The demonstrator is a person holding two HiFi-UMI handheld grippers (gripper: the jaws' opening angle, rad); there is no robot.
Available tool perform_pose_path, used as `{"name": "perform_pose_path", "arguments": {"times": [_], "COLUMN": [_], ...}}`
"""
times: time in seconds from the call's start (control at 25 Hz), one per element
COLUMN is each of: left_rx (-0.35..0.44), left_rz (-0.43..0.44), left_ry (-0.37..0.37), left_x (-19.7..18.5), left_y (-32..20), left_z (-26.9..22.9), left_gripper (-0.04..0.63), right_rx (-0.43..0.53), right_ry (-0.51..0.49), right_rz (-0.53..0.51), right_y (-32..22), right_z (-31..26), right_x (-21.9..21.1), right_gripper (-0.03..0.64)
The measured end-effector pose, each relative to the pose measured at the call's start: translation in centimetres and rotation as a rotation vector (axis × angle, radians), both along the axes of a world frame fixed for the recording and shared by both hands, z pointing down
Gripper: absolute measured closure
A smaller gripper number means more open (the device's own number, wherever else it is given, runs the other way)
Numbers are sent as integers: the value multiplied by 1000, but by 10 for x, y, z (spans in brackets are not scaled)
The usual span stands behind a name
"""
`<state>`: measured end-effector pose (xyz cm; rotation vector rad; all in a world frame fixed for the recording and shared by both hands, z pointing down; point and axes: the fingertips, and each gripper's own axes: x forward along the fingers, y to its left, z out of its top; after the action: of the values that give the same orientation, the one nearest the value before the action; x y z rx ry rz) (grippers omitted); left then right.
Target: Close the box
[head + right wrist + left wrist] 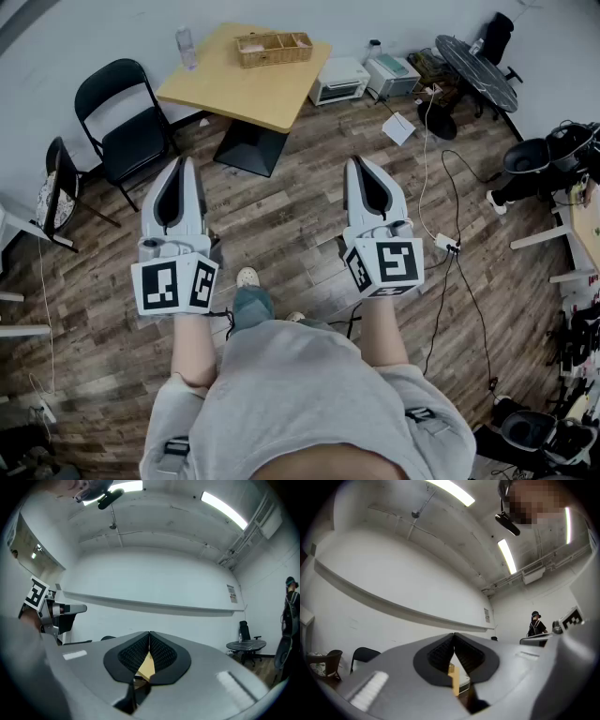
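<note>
A light wicker box (273,48) with compartments rests on the far side of the yellow wooden table (246,84), well ahead of both grippers. My left gripper (185,161) and right gripper (356,161) are held side by side above the wooden floor, pointing toward the table, both shut and holding nothing. In the left gripper view the gripper (453,634) has its tips meeting, and a strip of the yellow table (453,679) shows below them. The right gripper (149,633) looks the same in the right gripper view, with the table (146,666) behind its pads.
A black folding chair (127,122) stands left of the table, with a water bottle (186,47) on the table's corner. White appliances (339,81) sit on the floor behind. A round black table (481,70), an office chair (539,164) and floor cables (450,246) lie to the right. A person (536,623) stands far off.
</note>
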<state>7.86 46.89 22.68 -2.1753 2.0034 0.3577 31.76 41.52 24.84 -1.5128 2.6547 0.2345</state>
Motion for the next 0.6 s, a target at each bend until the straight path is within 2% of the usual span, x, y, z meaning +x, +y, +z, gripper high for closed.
{"name": "perform_pose_path", "arguments": {"times": [0.32, 0.6], "left_rx": [0, 12], "left_rz": [14, 32], "left_ry": [-2, -6], "left_x": [-8, -33], "left_y": [-28, -70], "left_z": [-4, -8], "left_gripper": [537, 537], "right_rx": [2, 17], "right_ry": [0, -29], "right_rz": [12, 21], "right_y": [-26, -67], "right_z": [-4, -9], "right_x": [-10, -34], "right_gripper": [612, 612]}}
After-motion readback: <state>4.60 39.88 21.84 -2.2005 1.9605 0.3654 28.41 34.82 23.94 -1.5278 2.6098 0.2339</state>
